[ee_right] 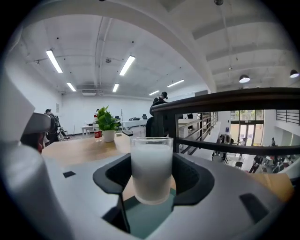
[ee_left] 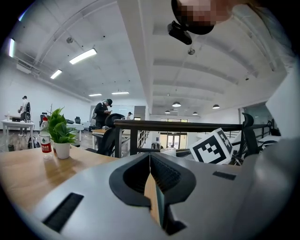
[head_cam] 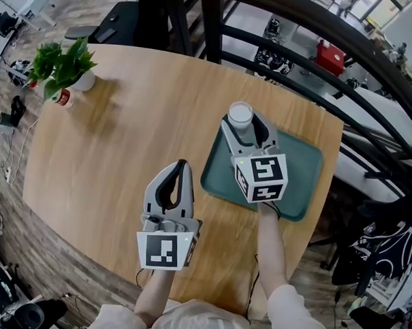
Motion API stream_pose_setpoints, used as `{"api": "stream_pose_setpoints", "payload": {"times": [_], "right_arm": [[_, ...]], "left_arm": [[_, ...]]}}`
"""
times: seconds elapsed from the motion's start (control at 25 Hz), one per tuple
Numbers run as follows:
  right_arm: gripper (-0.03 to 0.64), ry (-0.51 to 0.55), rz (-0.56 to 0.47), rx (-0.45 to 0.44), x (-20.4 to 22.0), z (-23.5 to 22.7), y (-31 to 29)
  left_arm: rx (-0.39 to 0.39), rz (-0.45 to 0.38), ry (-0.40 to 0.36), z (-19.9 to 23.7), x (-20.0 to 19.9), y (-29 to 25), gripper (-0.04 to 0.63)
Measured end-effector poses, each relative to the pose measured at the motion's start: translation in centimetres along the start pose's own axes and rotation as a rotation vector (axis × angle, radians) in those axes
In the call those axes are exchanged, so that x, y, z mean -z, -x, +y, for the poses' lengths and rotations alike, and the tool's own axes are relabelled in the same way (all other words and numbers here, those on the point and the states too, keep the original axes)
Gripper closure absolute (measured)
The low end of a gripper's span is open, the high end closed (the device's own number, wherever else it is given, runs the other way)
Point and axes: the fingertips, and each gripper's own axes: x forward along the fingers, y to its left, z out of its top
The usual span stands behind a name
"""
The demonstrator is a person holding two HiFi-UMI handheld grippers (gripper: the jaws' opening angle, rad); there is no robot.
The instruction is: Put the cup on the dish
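A frosted white cup [head_cam: 240, 116] sits between the jaws of my right gripper [head_cam: 244, 125], which is shut on it at the far left corner of the dark green dish [head_cam: 298, 168], a shallow tray. In the right gripper view the cup [ee_right: 151, 168] stands upright, its base over the dish's edge [ee_right: 145, 218]; whether it rests on the dish I cannot tell. My left gripper [head_cam: 181, 171] hovers over the bare wooden table [head_cam: 125, 143], left of the dish. Its jaws are shut with nothing in them [ee_left: 151, 161].
A potted green plant [head_cam: 64, 65] and a small red-labelled bottle [head_cam: 63, 97] stand at the table's far left corner. A black railing [head_cam: 286, 51] curves behind the table's far edge. The dish lies near the table's right edge.
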Motion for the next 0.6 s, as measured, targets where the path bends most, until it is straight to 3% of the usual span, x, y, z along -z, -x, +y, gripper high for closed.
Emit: {"api": "stream_pose_setpoints", "payload": {"times": [0.6], "right_arm": [[0.353, 0.007, 0.095, 0.02, 5.4, 0.2, -2.9]], "left_arm": [[0.021, 0.067, 0.032, 0.3, 3.5, -1.8, 0.584]]}}
